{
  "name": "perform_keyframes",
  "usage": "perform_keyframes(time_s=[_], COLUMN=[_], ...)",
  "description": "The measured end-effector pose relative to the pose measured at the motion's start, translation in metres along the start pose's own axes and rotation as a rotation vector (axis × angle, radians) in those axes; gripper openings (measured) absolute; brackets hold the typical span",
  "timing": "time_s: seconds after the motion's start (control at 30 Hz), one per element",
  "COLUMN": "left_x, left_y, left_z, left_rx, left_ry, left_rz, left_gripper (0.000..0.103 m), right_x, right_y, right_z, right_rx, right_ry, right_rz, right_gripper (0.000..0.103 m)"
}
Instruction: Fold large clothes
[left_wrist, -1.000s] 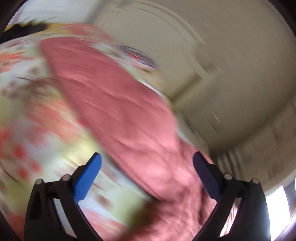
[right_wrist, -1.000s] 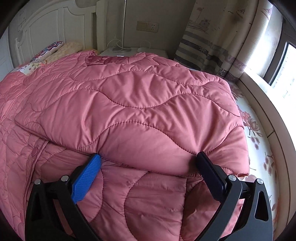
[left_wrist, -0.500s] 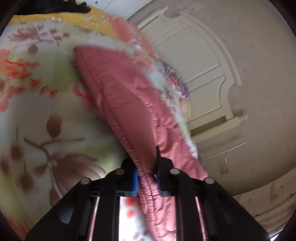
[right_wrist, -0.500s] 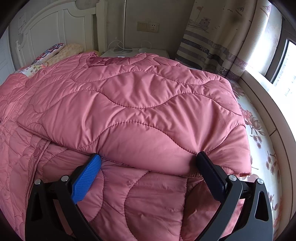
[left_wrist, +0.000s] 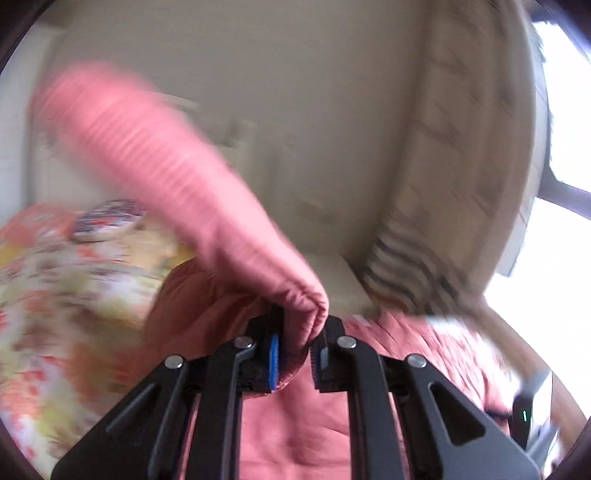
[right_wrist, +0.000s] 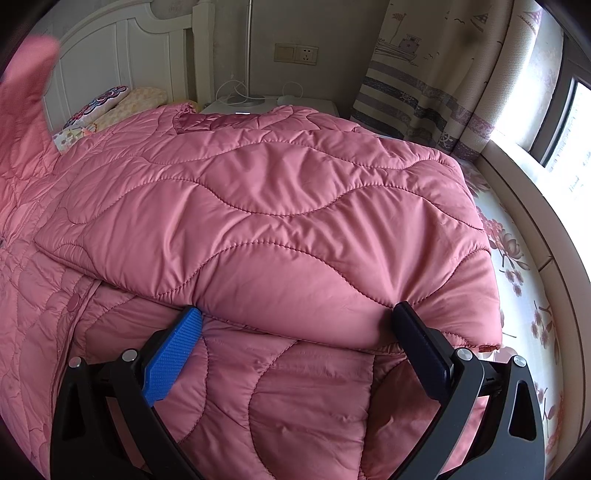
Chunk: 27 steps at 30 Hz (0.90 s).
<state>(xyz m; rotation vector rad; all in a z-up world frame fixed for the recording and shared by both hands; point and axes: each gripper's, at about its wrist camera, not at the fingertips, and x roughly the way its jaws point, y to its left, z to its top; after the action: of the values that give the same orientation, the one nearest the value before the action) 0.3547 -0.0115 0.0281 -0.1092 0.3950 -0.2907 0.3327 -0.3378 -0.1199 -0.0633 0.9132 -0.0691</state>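
1. Left wrist view: I read my left gripper (left_wrist: 295, 354) as clamped on a gathered edge of the pink quilted coat (left_wrist: 207, 206). The fabric bunches between the blue pad and the black pad, and the fingers (left_wrist: 274, 356) stand close together with only cloth between them.
2. From that pinch, a long strip of the coat rises up and to the left, lifted off the bed. This view is blurred, so I cannot make out stitching there.
3. More pink fabric lies below the gripper. The floral bedsheet (left_wrist: 55, 295) shows at the left, and a striped curtain (left_wrist: 413, 266) at the right.
4. Right wrist view: my right gripper (right_wrist: 295, 332) has its fingers (right_wrist: 173, 354) spread wide apart, holding nothing.
5. Both fingertips sit at the near edge of the coat's folded upper layer (right_wrist: 266, 206), which lies flat over a lower layer on the bed.
6. A headboard (right_wrist: 122, 55), a pillow (right_wrist: 110, 107), a wall socket (right_wrist: 295, 53) and a nightstand (right_wrist: 258, 105) stand behind the coat.
7. A raised pink strip shows blurred at the far left edge.
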Motion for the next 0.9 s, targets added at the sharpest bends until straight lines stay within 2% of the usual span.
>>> perform_keyframes(time_s=[0.07,0.17,0.27,0.3,0.33,0.4,0.43,0.5,0.53,0.6,0.63,0.67,0.83,0.9], left_x=[0.022,0.053,0.083,0.088,0.084,0.073,0.06,0.022,0.005,-0.008,-0.009,-0.009,-0.004,-0.013], left_y=[-0.039,-0.081,-0.092,-0.091,-0.087,-0.08,-0.069,-0.04,-0.023,0.002,0.023,0.036,0.107,0.118], left_z=[-0.023,-0.07,-0.104,-0.111,-0.115,-0.109,-0.1,-0.089,-0.083,-0.075,-0.079,-0.082,-0.105,-0.103], left_rx=[0.074,0.181,0.255,0.271,0.273,0.259,0.237,0.185,0.142,0.088,0.035,-0.006,-0.286,-0.325], left_ry=[0.081,0.204,0.337,0.366,0.369,0.345,0.307,0.21,0.14,0.101,0.106,0.114,0.172,0.124], left_rz=[-0.051,-0.064,-0.041,-0.036,-0.041,-0.045,-0.042,-0.052,-0.026,0.053,0.129,0.161,0.233,0.276], left_gripper=[0.014,0.018,0.041,0.044,0.047,0.073,0.078,0.099,0.101,0.101,0.101,0.1,0.099,0.099], right_x=[0.0,0.0,0.0,0.0,0.0,0.0,0.0,0.0,0.0,0.0,0.001,0.0,-0.003,-0.018], right_y=[0.0,0.0,0.0,0.0,-0.001,-0.001,-0.001,0.0,-0.001,0.0,0.0,0.0,-0.003,-0.009], right_z=[0.0,0.0,0.0,0.0,-0.001,0.0,0.0,0.0,0.0,0.0,0.0,0.0,0.0,0.0], right_rx=[0.0,0.0,0.001,0.002,0.001,0.001,0.001,0.001,0.001,0.0,-0.001,0.0,0.016,0.05], right_ry=[0.0,0.0,-0.001,-0.001,-0.001,-0.001,-0.001,-0.001,-0.001,-0.001,-0.001,-0.002,-0.007,-0.044], right_rz=[0.0,0.0,0.0,0.002,0.004,0.005,0.005,0.006,0.005,0.005,0.004,0.005,0.034,0.082], right_gripper=[0.099,0.099,0.099,0.099,0.099,0.099,0.099,0.099,0.099,0.099,0.099,0.099,0.099,0.098])
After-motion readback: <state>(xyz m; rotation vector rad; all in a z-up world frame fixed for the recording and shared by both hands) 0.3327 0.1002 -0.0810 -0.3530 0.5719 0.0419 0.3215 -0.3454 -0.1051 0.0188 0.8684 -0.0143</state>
